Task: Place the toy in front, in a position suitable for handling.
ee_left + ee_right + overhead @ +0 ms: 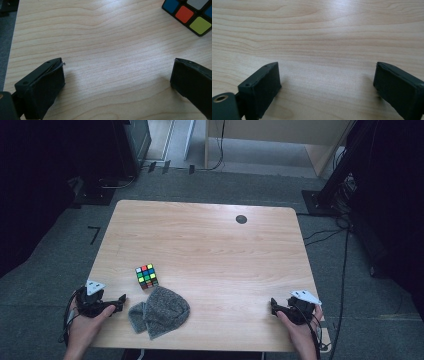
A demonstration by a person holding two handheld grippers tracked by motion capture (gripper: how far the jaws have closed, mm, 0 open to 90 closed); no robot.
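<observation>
Left gripper [121, 299] held open, empty, on surface [210, 245]. Grey beanie [160, 312] lying just beside it, cube [146, 276] just ahead. Right gripper [273, 304] open, empty, well apart from both.

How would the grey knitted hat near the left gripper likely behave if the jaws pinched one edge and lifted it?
The grey knitted hat lies flat and creased with a fold beside it, so it would probably droop limply rather than hold shape. Its soft knit looks light and easy to grip. If pushed, it would likely bunch up, perhaps nudging the puzzle cube nearby.
</observation>
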